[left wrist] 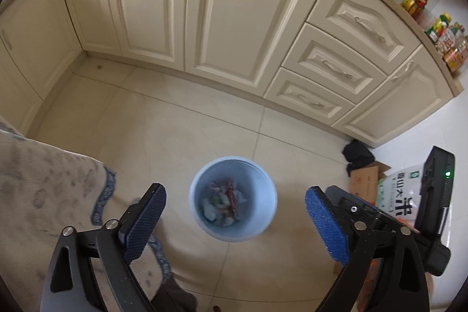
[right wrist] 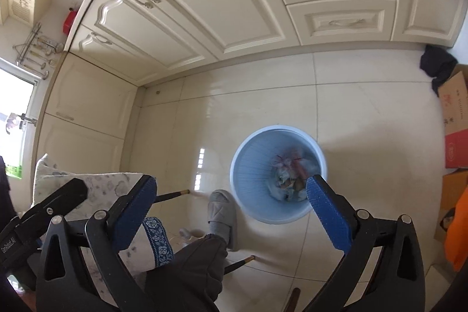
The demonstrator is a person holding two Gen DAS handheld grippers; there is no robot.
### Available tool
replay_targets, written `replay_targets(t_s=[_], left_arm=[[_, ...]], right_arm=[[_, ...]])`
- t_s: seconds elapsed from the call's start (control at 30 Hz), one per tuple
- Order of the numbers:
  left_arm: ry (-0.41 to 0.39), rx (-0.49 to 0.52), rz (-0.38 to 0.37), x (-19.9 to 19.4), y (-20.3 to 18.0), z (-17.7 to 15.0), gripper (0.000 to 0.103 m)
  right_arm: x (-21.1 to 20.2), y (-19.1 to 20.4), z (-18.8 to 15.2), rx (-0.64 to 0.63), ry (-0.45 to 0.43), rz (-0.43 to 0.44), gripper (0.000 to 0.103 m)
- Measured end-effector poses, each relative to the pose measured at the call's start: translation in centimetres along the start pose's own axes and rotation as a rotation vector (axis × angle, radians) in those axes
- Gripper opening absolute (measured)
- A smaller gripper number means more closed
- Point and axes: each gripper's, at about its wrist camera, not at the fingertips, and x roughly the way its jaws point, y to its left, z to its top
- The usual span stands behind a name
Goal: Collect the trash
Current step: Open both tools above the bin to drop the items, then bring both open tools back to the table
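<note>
Blue bin [left wrist: 233, 198] on the floor [left wrist: 181, 119] at twelve o'clock, crumpled trash [left wrist: 223, 202] inside. Likely light, soft, crushable; best pinched at a bunched fold. Left gripper [left wrist: 235, 220] and right gripper [right wrist: 231, 212]: jaws spread, holding nothing.

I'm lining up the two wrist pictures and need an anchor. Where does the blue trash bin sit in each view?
Left wrist view: the blue trash bin stands on the floor at lower centre, framed between the open left tool's fingers.
Right wrist view: the bin is right of centre, its near right rim behind the open right tool's right finger.
Shared landmark: the black cloth by the cabinet's end.
</note>
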Motion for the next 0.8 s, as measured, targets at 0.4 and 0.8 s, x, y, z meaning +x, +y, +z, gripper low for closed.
replay_targets(t_s=[0.4, 0.8], left_arm=[[-0.177, 0.036, 0.023, -10.7, -1.0, -5.7, 0.097], [-0.462, -0.076, 0.103, -28.7, 5.0, -19.2, 0.102]], right_arm=[[-6.6, 6.2, -2.7, -0.100, -0.101, 0.017, 0.103], [-15.0, 20.0, -7.5, -0.336, -0.227, 0.129, 0.103]])
